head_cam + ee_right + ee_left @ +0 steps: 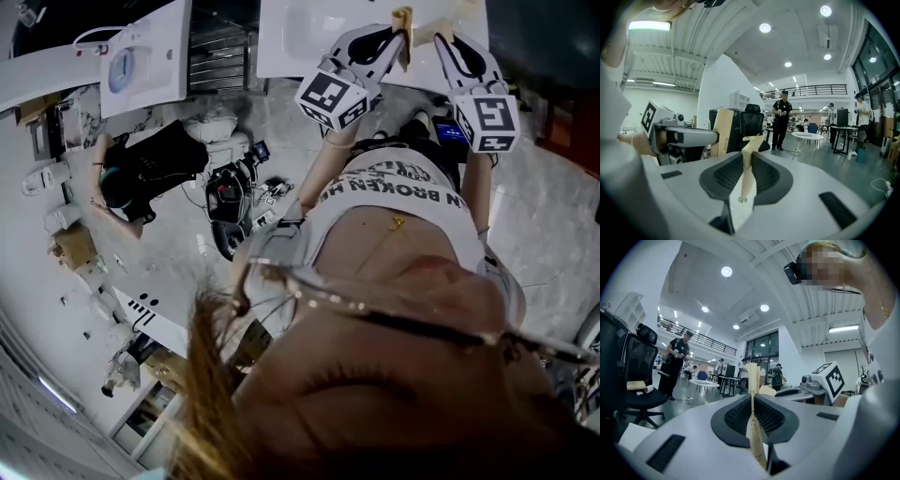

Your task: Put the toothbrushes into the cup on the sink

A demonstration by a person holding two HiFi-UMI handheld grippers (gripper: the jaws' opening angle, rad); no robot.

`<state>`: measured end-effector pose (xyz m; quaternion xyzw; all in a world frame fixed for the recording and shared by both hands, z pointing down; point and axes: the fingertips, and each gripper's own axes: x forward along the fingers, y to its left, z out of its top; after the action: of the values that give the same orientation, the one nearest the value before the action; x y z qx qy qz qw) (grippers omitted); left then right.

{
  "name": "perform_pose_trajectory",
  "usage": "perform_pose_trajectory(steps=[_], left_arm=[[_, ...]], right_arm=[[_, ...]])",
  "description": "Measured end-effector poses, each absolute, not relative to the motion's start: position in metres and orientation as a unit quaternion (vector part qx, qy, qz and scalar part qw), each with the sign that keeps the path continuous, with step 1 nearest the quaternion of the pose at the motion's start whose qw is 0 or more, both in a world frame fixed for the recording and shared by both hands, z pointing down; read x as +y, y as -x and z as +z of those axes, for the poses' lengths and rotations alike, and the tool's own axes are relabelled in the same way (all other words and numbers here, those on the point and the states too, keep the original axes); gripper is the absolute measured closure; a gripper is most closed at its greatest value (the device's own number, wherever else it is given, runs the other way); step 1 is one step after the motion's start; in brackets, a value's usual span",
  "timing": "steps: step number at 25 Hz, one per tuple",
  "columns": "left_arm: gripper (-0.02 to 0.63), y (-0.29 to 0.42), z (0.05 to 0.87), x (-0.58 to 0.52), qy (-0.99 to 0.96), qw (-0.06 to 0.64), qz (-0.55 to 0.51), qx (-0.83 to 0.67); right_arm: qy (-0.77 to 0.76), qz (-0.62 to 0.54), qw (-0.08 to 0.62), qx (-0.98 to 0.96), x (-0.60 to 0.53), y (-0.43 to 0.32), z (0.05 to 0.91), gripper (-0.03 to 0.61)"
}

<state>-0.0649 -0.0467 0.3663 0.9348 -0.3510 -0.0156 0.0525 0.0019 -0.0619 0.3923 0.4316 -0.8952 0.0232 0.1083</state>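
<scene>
My left gripper (752, 398) is shut on a pale bamboo toothbrush (753, 423), which stands upright between the pads with its bristle end above them. A second bamboo toothbrush (746, 176) is pinched in my right gripper (748, 158) and leans slightly right. In the head view both grippers are held side by side, left gripper (400, 42) and right gripper (440, 42). Their toothbrush ends (403, 21) reach over the edge of a white sink top (309, 28). No cup shows in any view.
A person in black (141, 173) and floor equipment (230, 192) are below and to the left. The left gripper view has an office chair (637, 380) and a standing person (675, 362). The right gripper view has a cardboard panel (723, 131) and a round table (807, 136).
</scene>
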Motion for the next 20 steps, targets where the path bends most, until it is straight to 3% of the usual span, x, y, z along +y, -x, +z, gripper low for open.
perform_pose_trajectory(steps=[20], left_arm=[[0.586,0.029,0.35,-0.08,-0.926,0.054,-0.015,-0.374]], right_arm=[[-0.41,0.016,0.111,-0.905,-0.09,-0.039,0.372,0.509]])
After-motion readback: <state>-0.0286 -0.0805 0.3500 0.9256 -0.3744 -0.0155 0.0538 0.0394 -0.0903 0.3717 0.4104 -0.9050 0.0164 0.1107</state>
